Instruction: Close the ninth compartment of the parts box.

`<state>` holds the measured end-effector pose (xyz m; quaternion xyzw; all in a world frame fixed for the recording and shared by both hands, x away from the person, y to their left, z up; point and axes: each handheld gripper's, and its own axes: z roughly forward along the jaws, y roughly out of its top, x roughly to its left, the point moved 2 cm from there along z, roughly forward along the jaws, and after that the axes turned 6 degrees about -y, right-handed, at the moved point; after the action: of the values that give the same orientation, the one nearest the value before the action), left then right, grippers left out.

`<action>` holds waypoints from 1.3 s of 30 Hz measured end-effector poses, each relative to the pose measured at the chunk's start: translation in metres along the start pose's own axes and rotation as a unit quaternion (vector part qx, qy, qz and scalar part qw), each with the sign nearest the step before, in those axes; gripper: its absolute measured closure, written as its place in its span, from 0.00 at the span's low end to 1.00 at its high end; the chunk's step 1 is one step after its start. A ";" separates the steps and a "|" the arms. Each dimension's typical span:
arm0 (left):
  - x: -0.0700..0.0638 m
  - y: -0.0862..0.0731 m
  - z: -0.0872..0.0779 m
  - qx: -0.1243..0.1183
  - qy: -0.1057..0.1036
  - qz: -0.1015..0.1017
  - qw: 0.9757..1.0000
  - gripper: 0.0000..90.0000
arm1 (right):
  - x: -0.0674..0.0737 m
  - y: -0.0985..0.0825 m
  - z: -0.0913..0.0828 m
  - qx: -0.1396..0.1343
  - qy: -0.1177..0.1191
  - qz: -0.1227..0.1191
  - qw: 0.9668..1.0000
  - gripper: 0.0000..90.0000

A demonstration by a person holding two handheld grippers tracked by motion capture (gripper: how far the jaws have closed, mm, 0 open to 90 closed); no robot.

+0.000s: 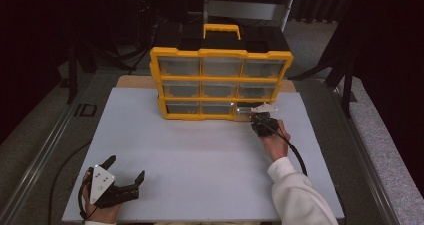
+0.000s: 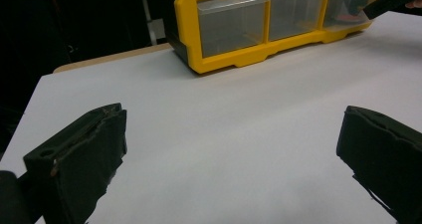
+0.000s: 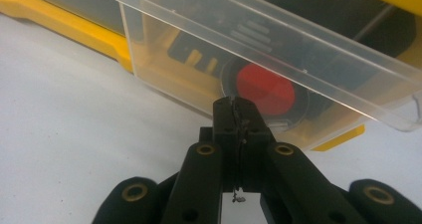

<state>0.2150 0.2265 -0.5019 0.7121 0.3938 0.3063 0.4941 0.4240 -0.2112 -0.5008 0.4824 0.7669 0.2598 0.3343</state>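
**Right jaws clenched at bottom-right drawer of organiser**

While the left hand-held gripper (image 1: 125, 174) rests on the white counter (image 1: 200, 155) well in front of the yellow organiser (image 1: 220, 80) and off toward its left end, its jaws stand wide apart, released, nothing between them. Organiser sits upright at the counter's far edge. At its bottom-right corner the clear drawer (image 3: 278, 69) is pulled partly out. Inside the drawer: a black round part with a red centre (image 3: 264, 89). Right hand-held gripper (image 3: 238, 113) is at the drawer front, jaws clenched together; whether they pinch the drawer's edge I cannot tell.
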 end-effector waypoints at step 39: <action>-0.002 0.000 0.002 0.000 -0.003 0.000 1.000 0.00 | -0.007 0.009 0.013 0.001 0.013 0.042 0.999 1.00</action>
<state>0.2159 0.2239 -0.5030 0.7130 0.3928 0.3041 0.4948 0.4413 -0.2126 -0.5010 0.5106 0.7508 0.2791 0.3125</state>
